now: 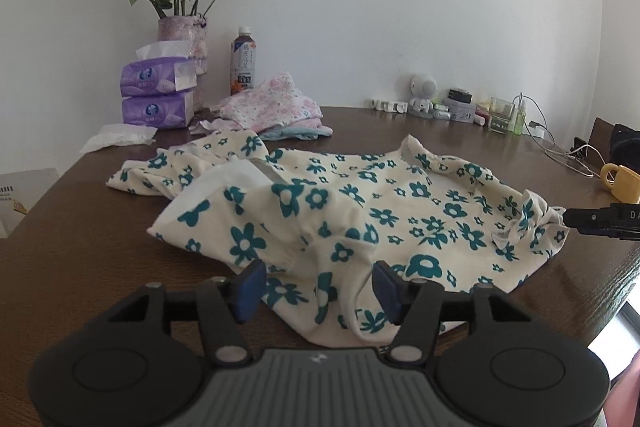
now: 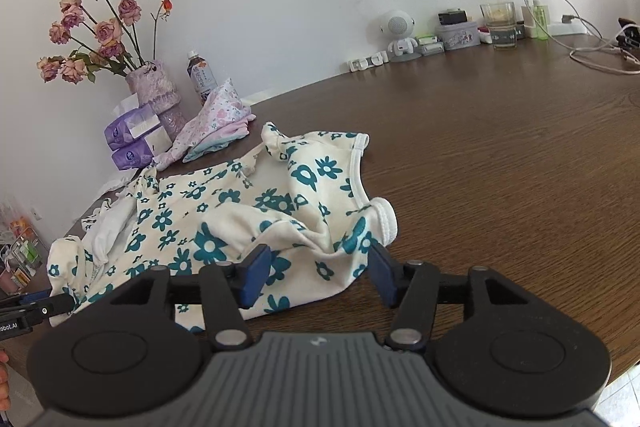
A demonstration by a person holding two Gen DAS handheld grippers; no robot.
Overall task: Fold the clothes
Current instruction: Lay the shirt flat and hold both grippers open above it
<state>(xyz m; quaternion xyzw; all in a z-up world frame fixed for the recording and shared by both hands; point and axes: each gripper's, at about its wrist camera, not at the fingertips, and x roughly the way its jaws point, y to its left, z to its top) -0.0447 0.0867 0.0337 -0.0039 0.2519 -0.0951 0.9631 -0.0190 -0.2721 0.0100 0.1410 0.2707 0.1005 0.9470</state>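
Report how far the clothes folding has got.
Done: a folded pink floral pile sits by the tissue packs. In hand: nothing; the left gripper and right gripper stand open over the flowered shirt. Left: that shirt lies rumpled and unfolded on the table.

The right gripper [image 2: 316,277] is wide open over the flowery shirt [image 2: 240,211] – its blue pads [image 2: 256,277] do not squeeze it. The shirt lies crumpled on the brown table [image 2: 500,163].
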